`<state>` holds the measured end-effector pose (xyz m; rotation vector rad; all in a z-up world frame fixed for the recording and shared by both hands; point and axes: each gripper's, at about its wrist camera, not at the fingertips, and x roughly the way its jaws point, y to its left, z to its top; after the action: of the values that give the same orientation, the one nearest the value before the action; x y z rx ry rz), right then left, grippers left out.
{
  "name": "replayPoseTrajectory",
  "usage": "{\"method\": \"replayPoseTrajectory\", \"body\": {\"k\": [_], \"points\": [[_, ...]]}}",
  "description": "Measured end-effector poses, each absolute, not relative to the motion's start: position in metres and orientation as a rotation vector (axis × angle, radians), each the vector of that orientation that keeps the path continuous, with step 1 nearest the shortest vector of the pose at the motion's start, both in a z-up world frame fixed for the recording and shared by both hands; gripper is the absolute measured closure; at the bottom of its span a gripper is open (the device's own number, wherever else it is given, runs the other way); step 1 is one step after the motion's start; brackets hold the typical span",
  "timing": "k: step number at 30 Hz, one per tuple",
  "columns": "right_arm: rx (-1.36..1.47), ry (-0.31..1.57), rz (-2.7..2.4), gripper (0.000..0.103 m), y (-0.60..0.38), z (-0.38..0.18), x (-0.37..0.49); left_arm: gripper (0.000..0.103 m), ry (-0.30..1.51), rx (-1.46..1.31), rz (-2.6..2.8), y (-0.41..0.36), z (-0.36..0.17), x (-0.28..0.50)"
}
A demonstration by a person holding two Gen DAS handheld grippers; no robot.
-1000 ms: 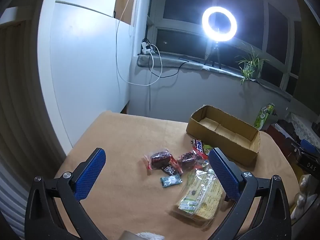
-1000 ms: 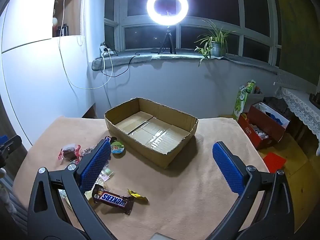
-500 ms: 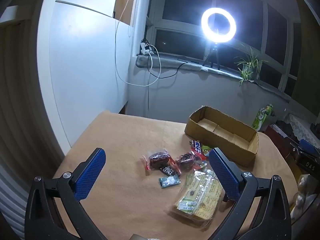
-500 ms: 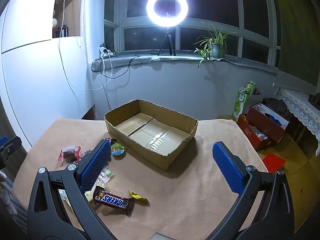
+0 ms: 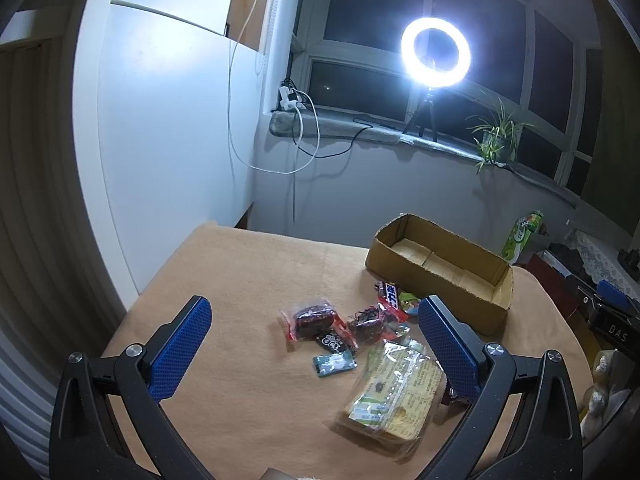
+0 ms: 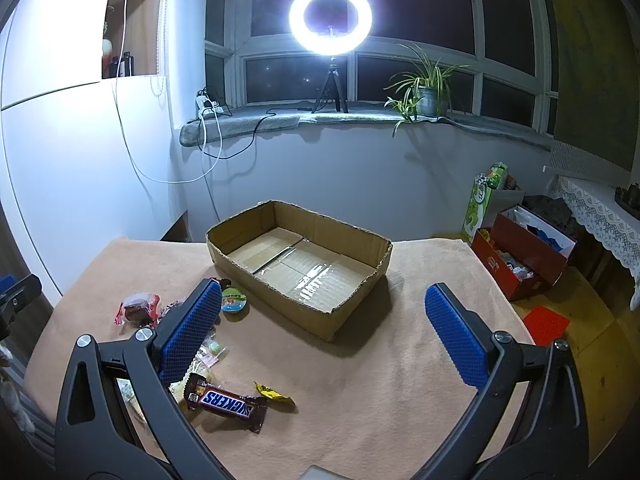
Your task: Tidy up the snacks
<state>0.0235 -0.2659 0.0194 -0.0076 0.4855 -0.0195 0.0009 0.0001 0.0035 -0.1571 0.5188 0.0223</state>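
An empty, open cardboard box [image 6: 304,268] stands at the back middle of the tan table; it also shows in the left wrist view [image 5: 440,268]. Loose snacks lie to its left: a Snickers bar [image 6: 226,402], a small yellow wrapper [image 6: 274,394], a round green cup [image 6: 234,300], red date packets [image 5: 312,318], a small green packet [image 5: 334,364] and a clear bag of yellow-green packs [image 5: 394,394]. My left gripper [image 5: 314,344] is open and empty above the snack pile. My right gripper [image 6: 322,332] is open and empty, above the table in front of the box.
The tan cloth-covered table [image 6: 360,380] ends near a white wall on the left. A ring light [image 6: 330,18] and a potted plant [image 6: 426,92] stand on the windowsill. A red box [image 6: 524,256] and a green carton [image 6: 486,196] sit on the floor at right.
Both grippers have drifted slightly; the views shift a little. The jaws stay open and nothing on the table has moved.
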Motion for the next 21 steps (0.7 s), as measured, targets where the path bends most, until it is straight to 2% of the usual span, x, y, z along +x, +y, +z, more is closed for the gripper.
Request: {"method": "replayPoseTrajectory", "body": {"k": [21], "points": [[-0.005,0.486,-0.020,0.000,-0.2654,0.0192,0.0230,0.001,0.519,-0.157,0.021,-0.0045,0.0022,0.0004]]}}
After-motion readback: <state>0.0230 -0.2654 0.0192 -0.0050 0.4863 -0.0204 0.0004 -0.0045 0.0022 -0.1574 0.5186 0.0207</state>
